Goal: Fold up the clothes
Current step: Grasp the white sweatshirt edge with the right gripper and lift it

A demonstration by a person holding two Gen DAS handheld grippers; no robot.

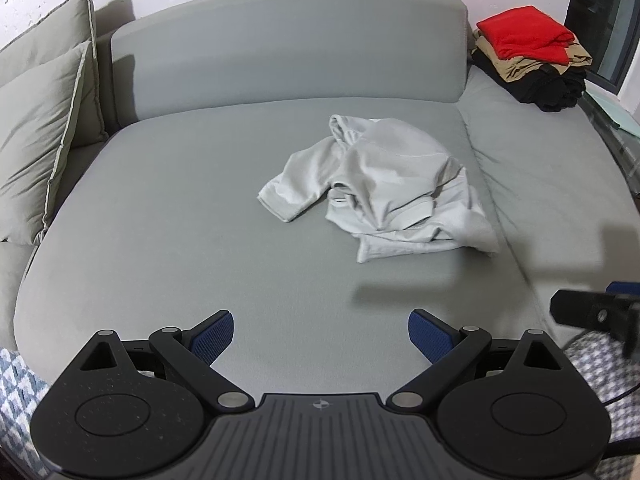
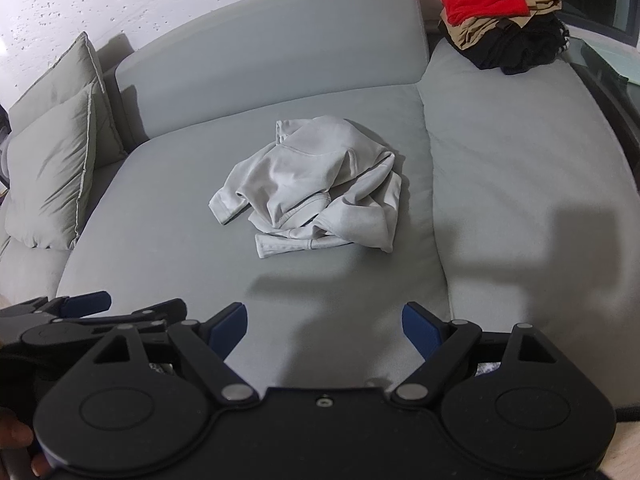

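A crumpled light grey T-shirt (image 1: 380, 184) (image 2: 316, 184) lies in a heap on the grey sofa seat (image 1: 180, 240) (image 2: 160, 248), a sleeve sticking out to its left. My left gripper (image 1: 320, 334) hovers open over the seat's front edge, well short of the shirt, nothing between its blue pads. My right gripper (image 2: 324, 328) is open too, also near the front edge and clear of the shirt. In the right wrist view the left gripper (image 2: 80, 312) shows at the lower left; part of the right gripper (image 1: 600, 312) shows at the left wrist view's right edge.
A stack of folded clothes (image 1: 528, 56) (image 2: 500, 16), red on tan on black, sits at the sofa's far right corner. Two grey cushions (image 1: 40, 128) (image 2: 60, 152) lean at the left. A backrest (image 1: 288, 44) runs behind the seat. A glass side table (image 1: 616, 120) stands right.
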